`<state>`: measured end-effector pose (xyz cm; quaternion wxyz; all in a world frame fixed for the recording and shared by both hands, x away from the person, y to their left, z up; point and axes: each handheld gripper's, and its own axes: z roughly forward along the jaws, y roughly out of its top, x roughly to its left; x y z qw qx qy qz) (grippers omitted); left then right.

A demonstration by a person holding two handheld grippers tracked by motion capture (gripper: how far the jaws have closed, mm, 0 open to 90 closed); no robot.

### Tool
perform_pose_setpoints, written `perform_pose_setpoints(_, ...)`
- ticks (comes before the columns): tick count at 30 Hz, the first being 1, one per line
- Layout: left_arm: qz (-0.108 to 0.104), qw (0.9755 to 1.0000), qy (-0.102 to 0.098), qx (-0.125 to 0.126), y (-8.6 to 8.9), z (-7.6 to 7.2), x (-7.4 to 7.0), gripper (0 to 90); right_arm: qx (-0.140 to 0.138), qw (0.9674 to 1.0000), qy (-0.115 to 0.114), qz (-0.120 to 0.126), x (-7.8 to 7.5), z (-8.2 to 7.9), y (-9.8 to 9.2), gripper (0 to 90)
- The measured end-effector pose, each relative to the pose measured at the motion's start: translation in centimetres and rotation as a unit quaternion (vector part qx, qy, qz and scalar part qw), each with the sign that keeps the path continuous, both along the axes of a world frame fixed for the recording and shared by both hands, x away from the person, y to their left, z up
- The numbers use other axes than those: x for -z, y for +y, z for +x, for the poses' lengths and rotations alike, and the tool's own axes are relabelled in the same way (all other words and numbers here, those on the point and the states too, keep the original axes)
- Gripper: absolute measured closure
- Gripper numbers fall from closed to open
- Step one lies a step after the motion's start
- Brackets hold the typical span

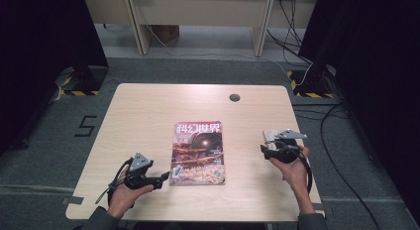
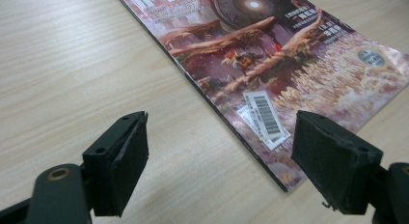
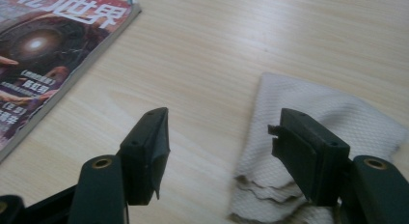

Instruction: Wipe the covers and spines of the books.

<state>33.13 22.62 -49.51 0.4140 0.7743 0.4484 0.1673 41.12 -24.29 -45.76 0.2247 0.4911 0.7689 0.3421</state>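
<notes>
While open, L claw (image 2: pixel 219 159) near magazine (image 2: pixel 270 64) corner

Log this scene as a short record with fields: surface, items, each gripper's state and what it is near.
surface: light wooden table
item 1: magazine, lying flat, cover up, mid-table
item 2: white cloth, flat on the table to the magazine's right
left gripper: jaws open, nothing between them, aimed at the magazine's near corner
right gripper: jaws open, not gripping, over the table at the cloth's edge
contact: neither gripper touches its item
</notes>
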Motion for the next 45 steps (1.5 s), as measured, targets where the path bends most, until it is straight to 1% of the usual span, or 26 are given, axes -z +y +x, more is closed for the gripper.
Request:
perform_pose_setpoints(4, 0.003, 1.0000, 0.001, 0.003, 0.1, -0.4, 0.0, 20.0, 0.013, 0.9999, 0.001, -0.003, 0.0, 0.1, -1.1, 37.5)
perform_pose_setpoints(8, 0.004, 1.0000, 0.000, 0.002, 0.2, -0.6, 0.0, 20.0, 0.034, 0.9992, -0.005, -0.018, -0.1, 0.3, -2.2, 39.2)
perform_pose_setpoints(11, 0.006, 1.0000, 0.001, 0.003, 0.2, -0.8, 0.0, 20.0, 0.050, 0.9985, -0.005, -0.022, 0.0, 0.5, -3.1, 41.6)
perform_pose_setpoints(13, 0.006, 1.0000, 0.001, 0.003, 0.2, -0.8, 0.0, 20.0, 0.061, 0.9979, 0.002, -0.024, 0.3, 0.7, -3.6, 43.0)
perform_pose_setpoints(14, 0.005, 1.0000, 0.000, 0.003, 0.2, -0.8, 0.0, 20.0, 0.066, 0.9974, 0.009, -0.029, 0.5, 0.9, -3.7, 43.1)
perform_pose_setpoints(15, 0.005, 1.0000, 0.000, 0.003, 0.2, -0.8, 0.0, 20.0, 0.071, 0.9969, 0.010, -0.033, 0.7, 1.1, -3.9, 43.6)
perform_pose_setpoints(20, 0.008, 1.0000, 0.002, 0.005, 0.1, -0.7, 0.1, 20.0, 0.078, 0.9961, 0.018, -0.037, 1.4, 2.1, -4.0, 45.2)
perform_pose_setpoints(21, 0.007, 1.0000, 0.002, 0.004, 0.1, -0.7, 0.1, 20.0, 0.079, 0.9959, 0.023, -0.037, 1.6, 2.3, -4.0, 45.6)
perform_pose_setpoints(24, 0.007, 1.0000, 0.002, 0.005, 0.2, -0.7, 0.1, 20.0, 0.078, 0.9951, 0.039, -0.046, 2.2, 2.8, -3.8, 46.8)
perform_pose_setpoints(27, 0.008, 1.0000, 0.004, 0.004, 0.1, -0.6, 0.1, 20.0, 0.075, 0.9948, 0.045, -0.051, 2.8, 3.4, -3.7, 48.6)
perform_pose_setpoints(28, 0.008, 0.9999, 0.003, 0.005, 0.1, -0.6, 0.1, 20.0, 0.077, 0.9942, 0.054, -0.051, 3.0, 3.6, -3.7, 50.3)
perform_pose_setpoints(30, 0.007, 1.0000, 0.003, 0.005, 0.1, -0.6, 0.1, 20.0, 0.076, 0.9941, 0.064, -0.044, 3.6, 4.1, -3.8, 53.0)
perform_pose_setpoints(31, 0.007, 1.0000, 0.004, 0.004, 0.1, -0.6, 0.1, 20.0, 0.072, 0.9945, 0.067, -0.039, 3.7, 4.3, -3.9, 56.6)
perform_pose_setpoints(32, 0.006, 1.0000, 0.004, 0.004, 0.1, -0.6, 0.1, 20.0, 0.067, 0.9952, 0.066, -0.029, 3.8, 4.4, -3.9, 59.5)
perform_pose_setpoints(33, 0.006, 1.0000, 0.005, 0.004, 0.1, -0.6, 0.1, 20.0, 0.065, 0.9955, 0.064, -0.025, 3.7, 4.5, -3.9, 61.1)
perform_pose_setpoints(34, 0.007, 1.0000, 0.005, 0.004, 0.1, -0.6, 0.1, 20.0, 0.059, 0.9956, 0.066, -0.031, 3.7, 4.6, -3.7, 63.5)
perform_pose_setpoints(35, 0.007, 1.0000, 0.005, 0.004, 0.1, -0.6, 0.2, 20.0, 0.055, 0.9959, 0.065, -0.031, 3.7, 4.7, -3.5, 65.5)
perform_pose_setpoints(37, 0.008, 0.9999, 0.005, 0.005, 0.1, -0.6, 0.2, 20.0, 0.047, 0.9965, 0.064, -0.026, 3.8, 4.9, -2.9, 66.5)
perform_pose_setpoints(38, 0.008, 0.9999, 0.005, 0.005, 0.0, -0.6, 0.2, 20.0, 0.040, 0.9968, 0.062, -0.029, 3.8, 5.1, -2.5, 66.6)
perform_pose_setpoints(40, 0.008, 0.9999, 0.005, 0.005, 0.0, -0.6, 0.2, 20.0, 0.023, 0.9973, 0.061, -0.034, 3.7, 5.2, -1.3, 67.1)
perform_pose_setpoints(41, 0.008, 0.9999, 0.006, 0.005, 0.1, -0.6, 0.2, 20.0, 0.017, 0.9976, 0.058, -0.034, 3.7, 5.3, -0.8, 67.3)
perform_pose_setpoints(43, 0.008, 0.9999, 0.006, 0.005, 0.1, -0.5, 0.2, 20.0, 0.006, 0.9976, 0.060, -0.035, 3.7, 5.5, 0.3, 67.3)
perform_pose_setpoints(45, 0.008, 0.9999, 0.006, 0.005, 0.0, -0.6, 0.2, 20.0, -0.003, 0.9975, 0.059, -0.040, 3.7, 5.7, 1.2, 67.3)
